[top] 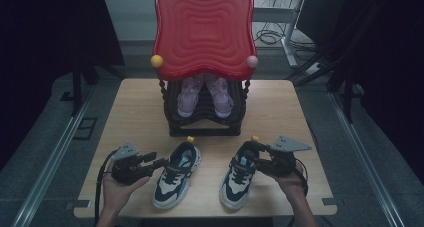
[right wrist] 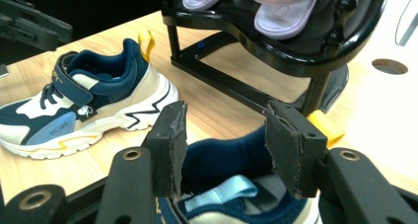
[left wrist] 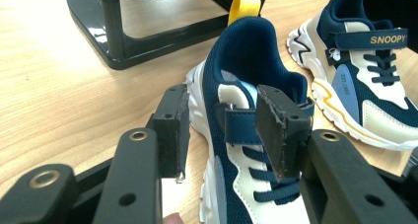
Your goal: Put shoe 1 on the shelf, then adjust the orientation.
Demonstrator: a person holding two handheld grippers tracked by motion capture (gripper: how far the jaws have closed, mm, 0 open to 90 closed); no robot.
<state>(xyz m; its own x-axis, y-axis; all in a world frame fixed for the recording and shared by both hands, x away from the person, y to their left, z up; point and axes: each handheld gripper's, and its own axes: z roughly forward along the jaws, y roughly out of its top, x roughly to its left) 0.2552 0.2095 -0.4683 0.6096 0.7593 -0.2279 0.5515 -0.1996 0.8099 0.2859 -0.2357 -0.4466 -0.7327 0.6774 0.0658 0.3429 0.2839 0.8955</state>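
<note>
A black shoe rack (top: 205,129) on the wooden table (top: 135,107). On top of the rack, a big red wavy tray (top: 204,29). Inside the rack, a pair of pale purple sandals (top: 205,97). Behind the rack, cables (top: 270,37) on the grey floor (top: 45,152).

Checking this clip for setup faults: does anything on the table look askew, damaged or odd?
Little stands out. The two navy sneakers, left and right, stand upright on the table, toes splayed slightly apart. The lilac sandals sit paired on the black rack. The rubber pads of the right tongs look frayed at the edges.
</note>
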